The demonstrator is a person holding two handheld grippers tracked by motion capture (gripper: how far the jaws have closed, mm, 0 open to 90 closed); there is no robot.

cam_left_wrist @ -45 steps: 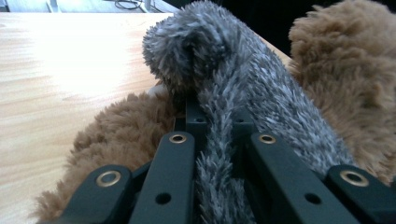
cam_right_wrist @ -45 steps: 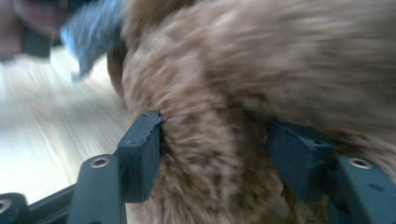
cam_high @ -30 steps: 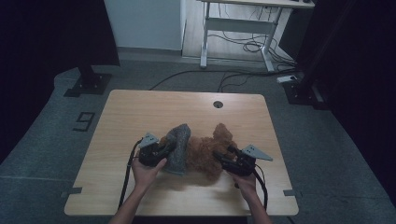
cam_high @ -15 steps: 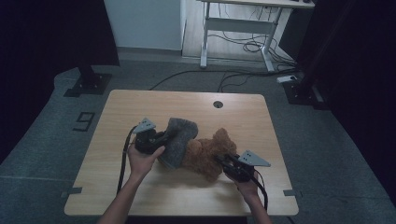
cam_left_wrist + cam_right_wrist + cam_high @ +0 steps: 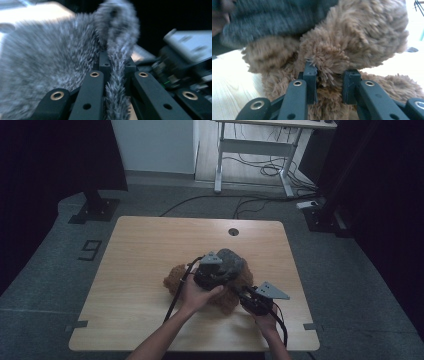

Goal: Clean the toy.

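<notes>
A: What are the grippers built like?
B: Both black. The left gripper [image 5: 214, 272] and right gripper [image 5: 256, 300] each carry a grey three-cornered plate on top and trail a black cable.
A: And the jaws up close?
B: Black bars with brass-ringed rivets and small round holes, ending in square blocks. Forearms are bare, no sleeves.

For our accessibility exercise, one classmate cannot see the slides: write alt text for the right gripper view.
The right tool pinches a tuft of the fluffy brown plush toy between its two black jaws. A fuzzy grey cloth lies draped over the top of the toy, which rests on the pale wooden table.
</notes>
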